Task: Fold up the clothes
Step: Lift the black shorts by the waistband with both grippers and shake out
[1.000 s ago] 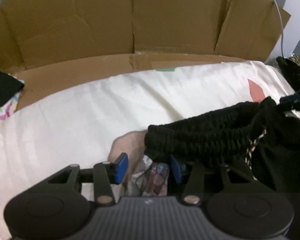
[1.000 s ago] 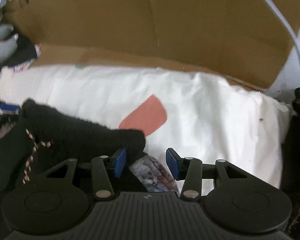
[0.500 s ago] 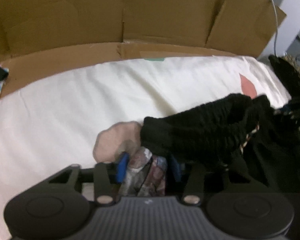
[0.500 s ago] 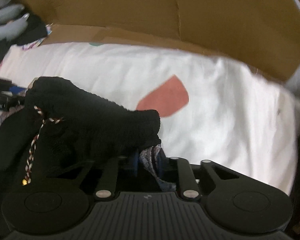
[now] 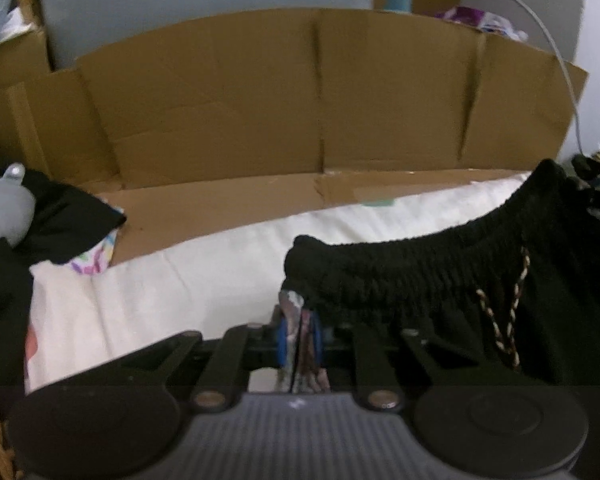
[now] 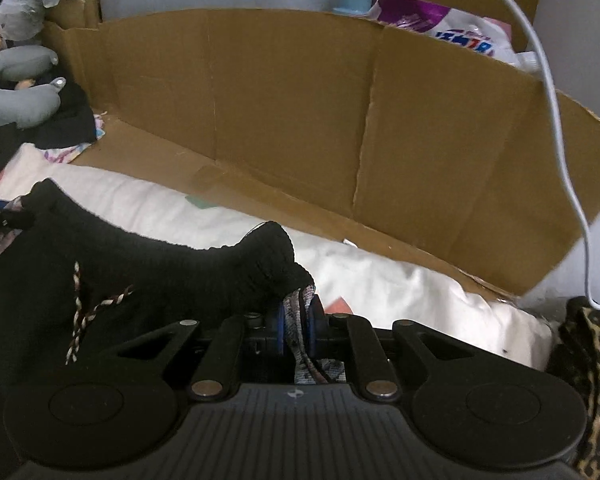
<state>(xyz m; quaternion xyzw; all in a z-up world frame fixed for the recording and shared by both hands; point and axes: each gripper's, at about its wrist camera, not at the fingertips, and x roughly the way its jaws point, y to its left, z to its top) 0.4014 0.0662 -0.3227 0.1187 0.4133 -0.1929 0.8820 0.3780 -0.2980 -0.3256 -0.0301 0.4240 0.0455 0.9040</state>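
A black garment [image 5: 420, 280] with a ribbed elastic waistband and a braided drawstring [image 5: 508, 320] hangs stretched between my two grippers above the white sheet [image 5: 180, 280]. My left gripper [image 5: 299, 336] is closing on the waistband's left corner, its blue pads pressing on the patterned inner fabric. In the right wrist view the same garment [image 6: 160, 280] runs off to the left. My right gripper [image 6: 298, 328] is closing on the waistband's right corner, with patterned lining pinched between its pads. The garment's lower part is hidden below the grippers.
A folded cardboard wall [image 5: 260, 100] stands behind the sheet. A grey neck pillow [image 6: 12, 92] and dark clothes [image 5: 68, 220] lie at the left. Leopard-print fabric [image 6: 596, 360] sits at the right edge, and a white cable [image 6: 560, 140] hangs down above it.
Both grippers went from open around the waistband's corners to closed on them. They then rose and tilted up, lifting the waistband off the sheet.
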